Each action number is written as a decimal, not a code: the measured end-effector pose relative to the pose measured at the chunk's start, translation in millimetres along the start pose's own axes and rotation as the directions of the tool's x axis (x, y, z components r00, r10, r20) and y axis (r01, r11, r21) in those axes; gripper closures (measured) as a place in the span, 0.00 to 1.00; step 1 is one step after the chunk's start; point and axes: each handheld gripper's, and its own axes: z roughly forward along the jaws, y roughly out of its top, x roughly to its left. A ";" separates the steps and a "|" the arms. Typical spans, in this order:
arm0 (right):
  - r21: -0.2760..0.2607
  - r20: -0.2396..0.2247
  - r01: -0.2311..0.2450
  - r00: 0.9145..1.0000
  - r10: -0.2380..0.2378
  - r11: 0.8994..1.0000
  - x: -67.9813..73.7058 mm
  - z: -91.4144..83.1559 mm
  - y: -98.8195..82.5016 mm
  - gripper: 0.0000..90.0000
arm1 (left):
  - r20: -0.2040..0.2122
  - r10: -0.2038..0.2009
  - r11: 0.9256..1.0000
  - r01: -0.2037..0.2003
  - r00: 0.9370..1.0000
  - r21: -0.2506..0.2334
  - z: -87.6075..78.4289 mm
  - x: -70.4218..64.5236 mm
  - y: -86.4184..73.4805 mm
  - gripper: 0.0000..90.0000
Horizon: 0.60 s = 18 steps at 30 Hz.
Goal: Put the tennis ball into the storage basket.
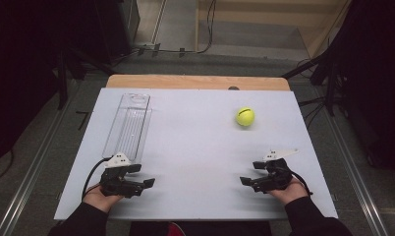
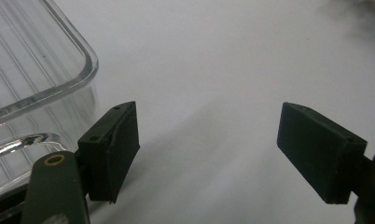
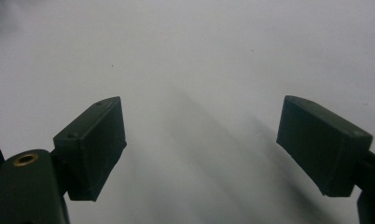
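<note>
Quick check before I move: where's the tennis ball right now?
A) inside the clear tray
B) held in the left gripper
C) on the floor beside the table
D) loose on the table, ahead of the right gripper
D: the tennis ball sits alone on the white table, beyond the right gripper, whose jaws stand open on nothing; the clear tray lies on the left side.

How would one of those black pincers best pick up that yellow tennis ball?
Probably from straight above, jaws closing across the widest middle of the tennis ball. It is round, so any pair of opposite sides serves, and it sits alone on the white table. The open right gripper is nearer.
</note>
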 end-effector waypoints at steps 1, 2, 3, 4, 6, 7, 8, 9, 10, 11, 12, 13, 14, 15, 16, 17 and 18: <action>-0.007 -0.002 0.002 1.000 -0.002 1.000 0.0 0.0 -0.6 0.15 | 0.002 0.000 1.000 0.000 1.000 -0.001 0.3 0.0 0.1 0.24; -0.007 -0.002 0.002 1.000 -0.002 1.000 0.0 0.0 -0.6 0.15 | 0.002 0.000 1.000 0.000 1.000 -0.001 0.3 0.0 0.1 0.24; -0.007 -0.013 -0.002 1.000 0.002 1.000 -0.1 0.1 -0.9 0.15 | 0.003 -0.001 1.000 0.001 1.000 0.000 0.3 0.1 0.2 0.24; -0.007 -0.013 -0.002 1.000 0.002 1.000 -0.1 0.1 -0.9 0.15 | 0.002 -0.002 1.000 0.002 1.000 0.000 0.4 0.2 0.2 0.24; -0.001 -0.024 -0.010 1.000 0.010 1.000 0.1 0.2 -0.7 0.15 | 0.002 -0.003 1.000 0.003 1.000 0.000 0.2 0.4 0.3 0.24; -0.006 -0.026 -0.005 1.000 0.005 1.000 0.1 -0.1 -0.6 0.15 | 0.002 -0.005 1.000 0.005 1.000 -0.002 0.2 0.2 0.4 0.24; -0.013 -0.028 -0.008 1.000 0.008 1.000 1.0 -1.5 -0.3 0.15 | 0.004 -0.006 1.000 0.006 1.000 -0.003 0.0 0.0 0.5 0.24; -0.013 -0.028 -0.008 1.000 0.008 1.000 1.0 -1.5 -0.3 0.15 | 0.005 -0.005 1.000 0.005 1.000 -0.004 -0.1 -0.2 0.5 0.24; -0.020 -0.028 -0.006 1.000 0.006 1.000 1.3 -2.3 -0.2 0.15 | 0.006 -0.005 1.000 0.005 1.000 -0.004 0.0 -0.3 0.5 0.24; -0.025 -0.031 -0.007 1.000 0.007 1.000 2.0 -3.4 -0.2 0.15 | 0.007 -0.005 1.000 0.005 1.000 -0.003 0.0 -0.4 0.6 0.24; -0.027 -0.033 -0.012 0.999 0.011 1.000 2.5 -3.9 -0.1 0.15 | 0.007 -0.007 1.000 0.007 1.000 -0.003 0.0 -0.4 0.7 0.24; -0.026 -0.033 -0.014 0.999 0.014 1.000 2.9 -4.5 -0.1 0.15 | 0.006 -0.010 1.000 0.010 1.000 -0.007 0.4 -0.6 0.9 0.24; -0.029 -0.026 -0.012 1.000 0.011 1.000 3.8 -5.1 -0.2 0.15 | 0.006 -0.010 1.000 0.010 1.000 -0.007 0.4 -0.6 1.2 0.24; -0.031 -0.022 -0.006 1.000 0.005 1.000 4.5 -5.9 -0.3 0.15 | 0.007 -0.010 1.000 0.010 1.000 -0.007 0.2 -0.7 1.5 0.24; -0.031 -0.022 -0.006 1.000 0.005 1.000 4.5 -5.9 -0.3 0.15 | 0.006 -0.011 1.000 0.011 1.000 -0.008 0.2 -1.0 1.5 0.24; -0.028 -0.024 -0.007 1.000 0.006 1.000 4.0 -6.0 -0.4 0.15 | -0.002 0.001 1.000 -0.001 1.000 -0.006 -0.2 -1.4 1.3 0.24; -0.025 -0.027 -0.014 1.000 0.013 1.000 3.4 -5.7 -0.5 0.15 | -0.006 0.004 1.000 -0.004 1.000 -0.004 -0.2 -1.7 1.1 0.24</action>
